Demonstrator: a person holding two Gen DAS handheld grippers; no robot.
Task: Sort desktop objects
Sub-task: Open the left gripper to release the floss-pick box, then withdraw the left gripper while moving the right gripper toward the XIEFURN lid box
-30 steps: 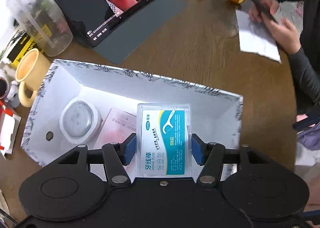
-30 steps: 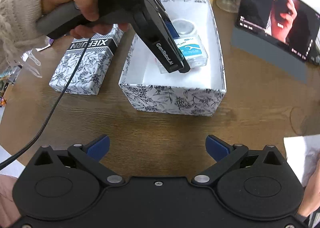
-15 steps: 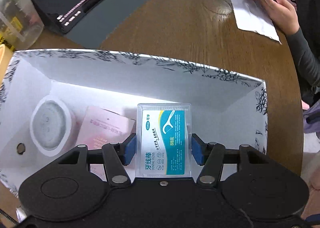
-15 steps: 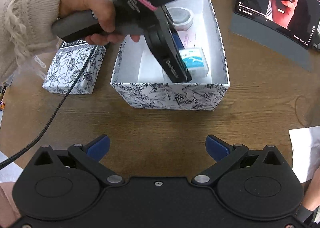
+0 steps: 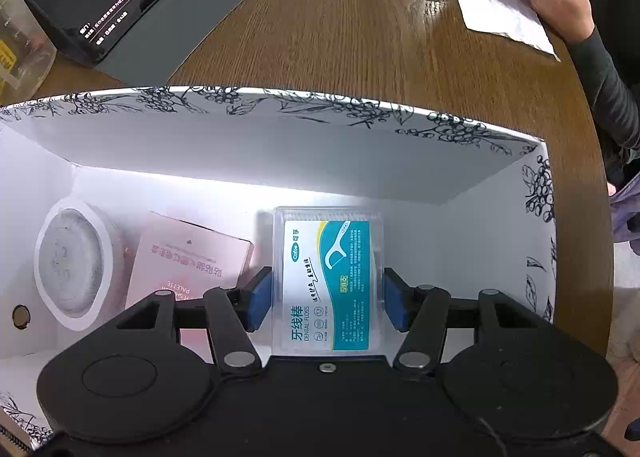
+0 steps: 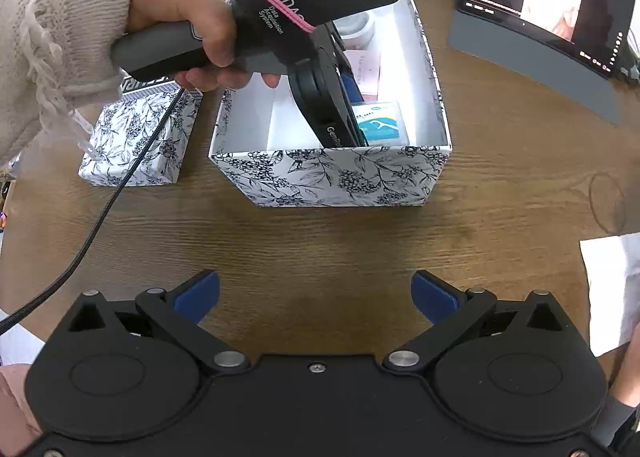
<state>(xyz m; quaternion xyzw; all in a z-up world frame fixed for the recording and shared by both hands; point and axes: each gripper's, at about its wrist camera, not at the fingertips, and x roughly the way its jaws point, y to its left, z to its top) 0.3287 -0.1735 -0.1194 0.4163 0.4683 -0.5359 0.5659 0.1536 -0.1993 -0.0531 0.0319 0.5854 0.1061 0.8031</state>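
The wooden surface [image 6: 360, 241] carries an open floral box [image 6: 332, 177], its lid [image 6: 136, 141] just left of it. Inside the box, the left tool [image 5: 327, 295] grips a dental floss pack [image 5: 328, 281] low at the right end, beside a pink carton [image 5: 192, 261] and a round white case [image 5: 74, 261]. The right tool [image 6: 316, 293] hangs spread wide and empty above the near surface.

Bright, even light; fisheye-warped edges
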